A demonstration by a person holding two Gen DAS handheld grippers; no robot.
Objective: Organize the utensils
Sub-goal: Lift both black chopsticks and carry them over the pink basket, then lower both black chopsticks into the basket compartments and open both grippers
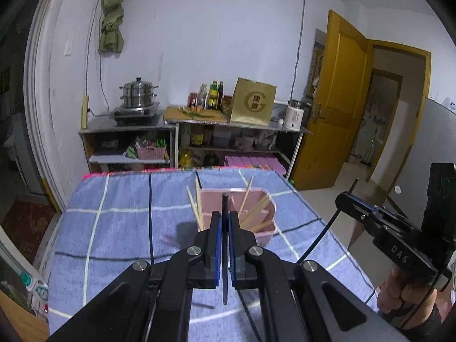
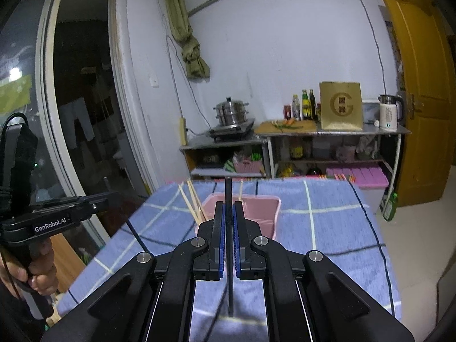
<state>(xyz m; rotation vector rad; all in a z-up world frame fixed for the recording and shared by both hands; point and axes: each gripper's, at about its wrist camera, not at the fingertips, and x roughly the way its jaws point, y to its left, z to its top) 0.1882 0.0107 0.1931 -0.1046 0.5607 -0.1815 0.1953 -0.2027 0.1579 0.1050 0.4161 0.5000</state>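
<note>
Both grippers clamped, left gripper (image 1: pixel 224 222) and right gripper (image 2: pixel 228 213) each on a black chopstick (image 1: pixel 225 208), just short of the pink bin (image 1: pixel 266 199); I'll tip each point-down over its rim before letting go

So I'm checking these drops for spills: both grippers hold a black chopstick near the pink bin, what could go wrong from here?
1. The pink bin looks light, and wooden chopsticks lean out over its rim; a bump could tip it.
2. Each black chopstick is pinched along its shaft in shut jaws, so it may pivot and miss the bin.
</note>
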